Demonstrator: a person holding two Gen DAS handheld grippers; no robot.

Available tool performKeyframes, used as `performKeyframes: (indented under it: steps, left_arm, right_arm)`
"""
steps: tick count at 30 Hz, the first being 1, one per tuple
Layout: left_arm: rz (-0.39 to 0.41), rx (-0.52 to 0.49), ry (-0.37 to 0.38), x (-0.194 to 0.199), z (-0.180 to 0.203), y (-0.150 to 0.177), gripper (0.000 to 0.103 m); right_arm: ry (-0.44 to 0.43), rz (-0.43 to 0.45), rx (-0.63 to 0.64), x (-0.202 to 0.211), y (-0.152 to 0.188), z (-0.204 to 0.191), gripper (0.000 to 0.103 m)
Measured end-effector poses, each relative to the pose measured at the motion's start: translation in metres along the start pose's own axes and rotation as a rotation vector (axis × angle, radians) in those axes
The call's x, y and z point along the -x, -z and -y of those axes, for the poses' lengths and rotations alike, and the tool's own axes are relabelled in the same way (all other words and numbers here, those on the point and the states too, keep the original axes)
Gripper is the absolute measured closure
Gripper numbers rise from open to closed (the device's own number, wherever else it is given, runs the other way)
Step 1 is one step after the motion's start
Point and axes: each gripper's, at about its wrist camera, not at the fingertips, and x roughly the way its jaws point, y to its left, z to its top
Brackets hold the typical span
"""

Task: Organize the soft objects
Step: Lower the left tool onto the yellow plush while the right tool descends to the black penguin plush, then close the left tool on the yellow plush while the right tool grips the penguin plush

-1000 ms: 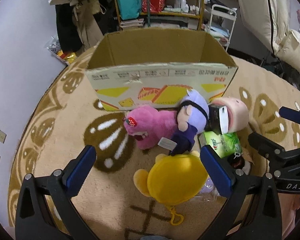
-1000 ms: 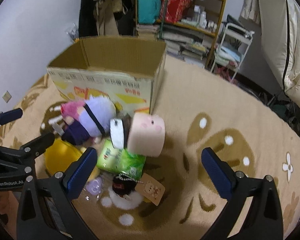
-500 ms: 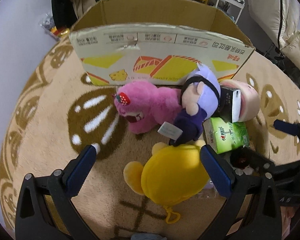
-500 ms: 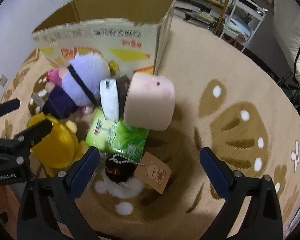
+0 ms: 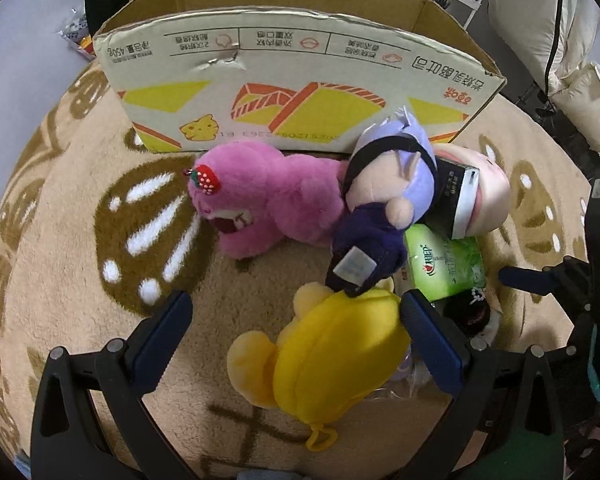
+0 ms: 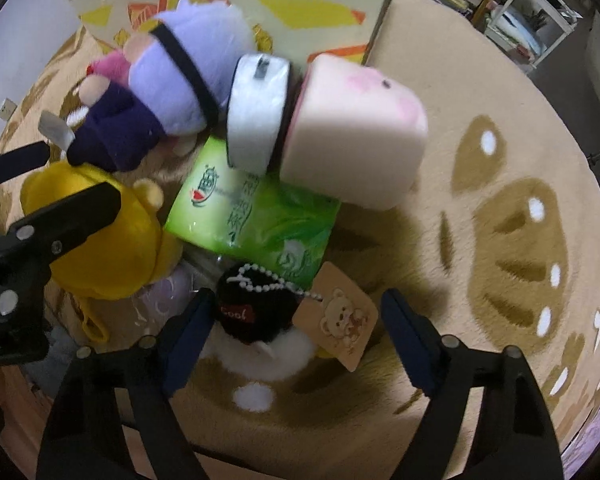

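The rug point(image 5: 80, 288) is taking up most of the floor here, tan with brown and white leaf shapes. A big open cardboard box point(image 5: 284, 92) is being stood on it, yellow and orange print on the side facing the cameras, and the whole pile of soft stuff is being bunched up right against that side.

Biggest of the pile is the pink bear point(image 5: 268, 204), being laid on its side just in front of the box, strawberry on its head. The purple doll point(image 5: 392, 204) is being leaned on it from the right, its dark body draped down onto the yellow plush point(image 5: 328, 356). Next over, the pink cube plush point(image 6: 356, 136) is being propped tilted on top of the green tissue pack point(image 6: 252, 224), with a white and black piece point(image 6: 256, 116) wedged between cube and doll.

The left gripper point(image 5: 296, 340) is being held low over the yellow plush, jaws spread wide to either side of it. The right pad looks just beside the plush or touching it, hard to say which, and the left pad is well apart from it, so nothing is being gripped.

The right gripper point(image 6: 296, 340) is being pointed down at the small black plush point(image 6: 256, 312), the one with the bead chain and the bear tag point(image 6: 340, 328). Its jaws have just been closing some but are being kept wide, with the black plush and tag sitting between them, not being pinched.
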Motion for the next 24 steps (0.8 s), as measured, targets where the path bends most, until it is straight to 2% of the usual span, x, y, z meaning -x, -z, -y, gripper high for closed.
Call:
performKeyframes:
  steps: [5, 8, 13, 21, 24]
  left_arm:
    - [-0.013, -0.036, 0.005, 0.0, 0.009, 0.004, 0.001]
    - [-0.016, -0.057, -0.019, -0.002, 0.014, 0.005, 0.001]
    - [-0.039, -0.026, 0.01, -0.007, 0.009, 0.004, 0.001]
    - [-0.047, -0.027, 0.005, -0.009, 0.007, 0.002, 0.001]
    - [-0.051, -0.023, 0.009, -0.012, 0.006, 0.002, 0.006]
  right_arm:
    - [-0.004, -0.002, 0.003, -0.002, 0.003, 0.0, 0.015]
    - [-0.027, -0.019, 0.0, -0.005, 0.005, -0.006, 0.017]
    - [-0.05, -0.035, -0.012, -0.007, 0.01, -0.006, 0.021]
    - [0.017, -0.054, 0.043, -0.015, 0.012, -0.027, 0.033]
    - [0.036, -0.051, 0.052, -0.016, 0.013, -0.032, 0.041]
